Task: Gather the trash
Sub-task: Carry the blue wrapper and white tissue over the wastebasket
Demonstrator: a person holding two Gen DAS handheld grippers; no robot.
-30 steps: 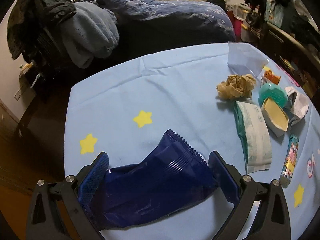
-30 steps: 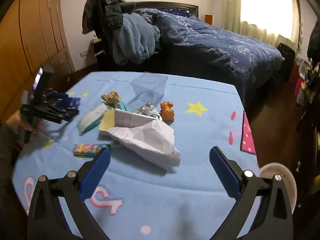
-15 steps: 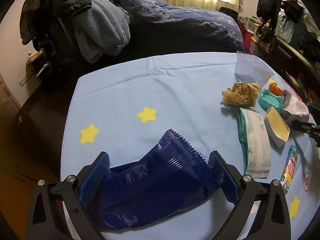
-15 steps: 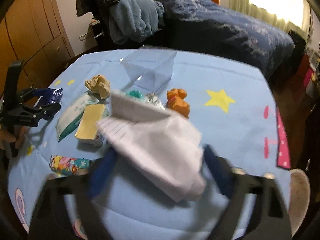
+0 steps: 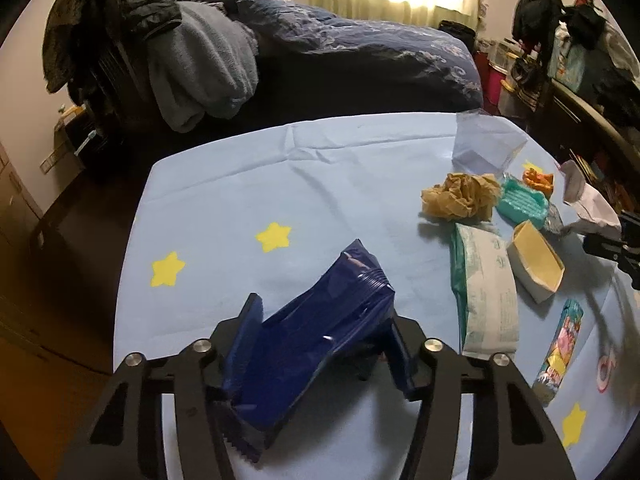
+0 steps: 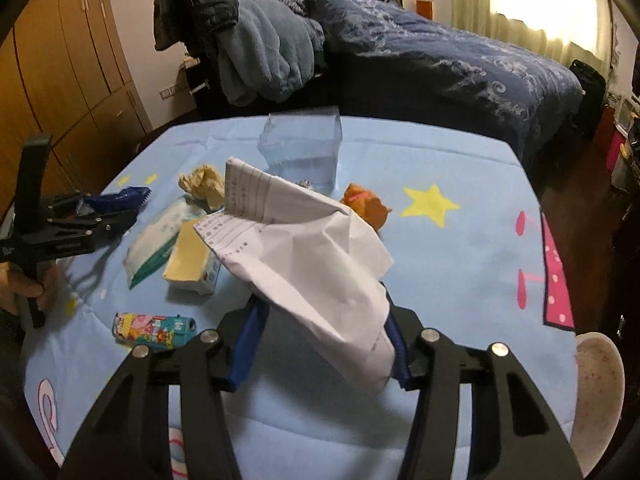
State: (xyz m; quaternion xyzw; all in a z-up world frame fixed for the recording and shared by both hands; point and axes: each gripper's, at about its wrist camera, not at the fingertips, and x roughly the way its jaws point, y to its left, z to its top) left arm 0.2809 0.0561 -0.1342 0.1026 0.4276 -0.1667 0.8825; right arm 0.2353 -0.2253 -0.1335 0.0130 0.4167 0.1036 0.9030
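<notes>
A dark blue snack wrapper (image 5: 320, 332) lies buckled upward between the pads of my left gripper (image 5: 324, 316), whose jaws are closing and squeezing it at the near left of the light blue tablecloth (image 5: 340, 184). In the right wrist view a crumpled white sheet of paper (image 6: 312, 248) stands up between the pads of my right gripper (image 6: 322, 308), whose jaws are also closing and pinching its lower end. The left gripper with the wrapper (image 6: 120, 198) shows at that view's left edge, with a hand (image 6: 24, 284) on its handle.
Loose on the cloth are a brown paper ball (image 5: 460, 196), a teal dish (image 5: 520, 200), an orange toy (image 6: 366, 204), a wipes pack (image 5: 488, 284), a yellow carton (image 5: 536, 264) and a cartoon tube (image 6: 154, 328). A clear box (image 6: 300, 148) stands behind them. A bed (image 6: 440, 60) lies beyond.
Both grippers went from wide open to closed on their things. The blue wrapper has buckled up between the left pads. The right gripper moved forward onto the white paper and pinched it.
</notes>
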